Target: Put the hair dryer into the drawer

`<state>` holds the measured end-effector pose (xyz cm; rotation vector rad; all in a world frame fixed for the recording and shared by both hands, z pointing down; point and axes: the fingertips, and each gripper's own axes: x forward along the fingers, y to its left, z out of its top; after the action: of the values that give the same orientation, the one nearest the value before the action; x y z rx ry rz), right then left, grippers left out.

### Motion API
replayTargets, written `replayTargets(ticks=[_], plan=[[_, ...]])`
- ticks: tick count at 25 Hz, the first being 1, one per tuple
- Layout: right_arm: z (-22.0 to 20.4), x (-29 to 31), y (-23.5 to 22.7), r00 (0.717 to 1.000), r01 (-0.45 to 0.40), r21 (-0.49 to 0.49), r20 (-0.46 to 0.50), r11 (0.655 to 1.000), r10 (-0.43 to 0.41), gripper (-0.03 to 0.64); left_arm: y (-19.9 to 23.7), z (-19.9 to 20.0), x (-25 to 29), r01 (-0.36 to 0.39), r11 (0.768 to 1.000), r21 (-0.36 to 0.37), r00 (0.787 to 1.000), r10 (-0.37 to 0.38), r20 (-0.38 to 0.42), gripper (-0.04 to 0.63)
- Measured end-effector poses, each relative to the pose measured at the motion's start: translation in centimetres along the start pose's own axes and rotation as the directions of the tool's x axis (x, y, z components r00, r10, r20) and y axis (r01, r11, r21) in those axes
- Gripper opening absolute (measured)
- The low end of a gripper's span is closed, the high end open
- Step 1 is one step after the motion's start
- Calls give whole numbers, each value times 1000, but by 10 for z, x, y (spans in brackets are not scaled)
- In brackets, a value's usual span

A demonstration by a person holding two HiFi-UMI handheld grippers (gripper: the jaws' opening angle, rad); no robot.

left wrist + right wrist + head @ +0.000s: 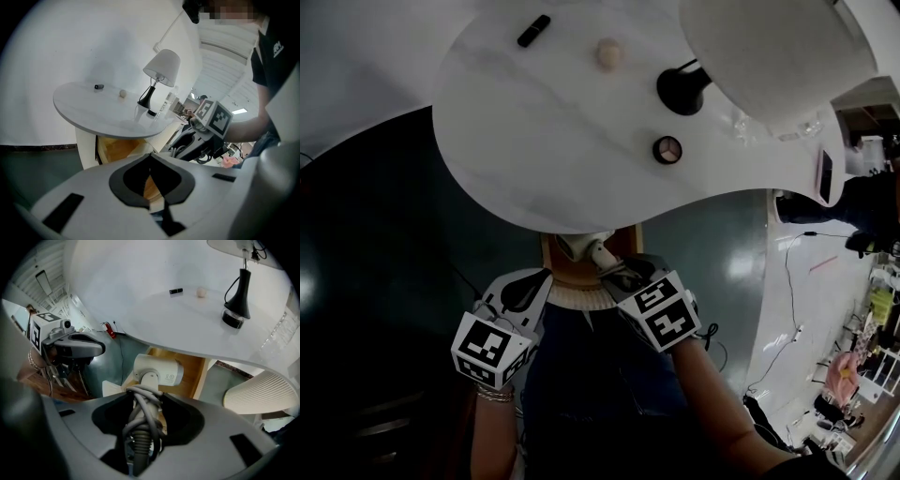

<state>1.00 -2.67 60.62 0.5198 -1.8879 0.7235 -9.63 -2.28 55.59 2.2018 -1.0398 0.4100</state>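
Note:
The white hair dryer (157, 371) has its grey cord wound round the handle. My right gripper (145, 401) is shut on that handle, and the dryer's head points over the open wooden drawer (187, 366) under the white tabletop. In the head view the hair dryer (586, 248) sits at the drawer (624, 240) mouth, just ahead of the right gripper (619, 275). My left gripper (525, 289) hangs to the left of the drawer. In its own view the left gripper (150, 157) is shut with nothing between its jaws, facing the drawer (117, 147).
On the white tabletop (544, 159) stand a black-based lamp (682, 91), a small black object (533, 30), a beige ball (608, 52) and a round compact (667, 149). A ribbed white panel (262, 390) lies right of the drawer. The floor (384, 262) is dark green.

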Motion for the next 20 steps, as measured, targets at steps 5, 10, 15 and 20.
replayTargets(ticks=[5,10,15,20], plan=[[0,9,-8,1000,5,5,-12,1000,-5,210,4,-3,5,0,1000,-9,1000,0,-2,15],[2,22,-9,1000,18,0,-25,1000,-18,210,14,-13,5,-5,1000,-17,1000,5,-1,15],[5,25,-12,999,24,0,-31,1000,-24,210,17,-16,6,-16,999,-33,1000,16,-3,15],[9,33,-15,1000,17,20,-19,1000,-17,210,24,-20,12,-25,999,-26,1000,24,-18,15]])
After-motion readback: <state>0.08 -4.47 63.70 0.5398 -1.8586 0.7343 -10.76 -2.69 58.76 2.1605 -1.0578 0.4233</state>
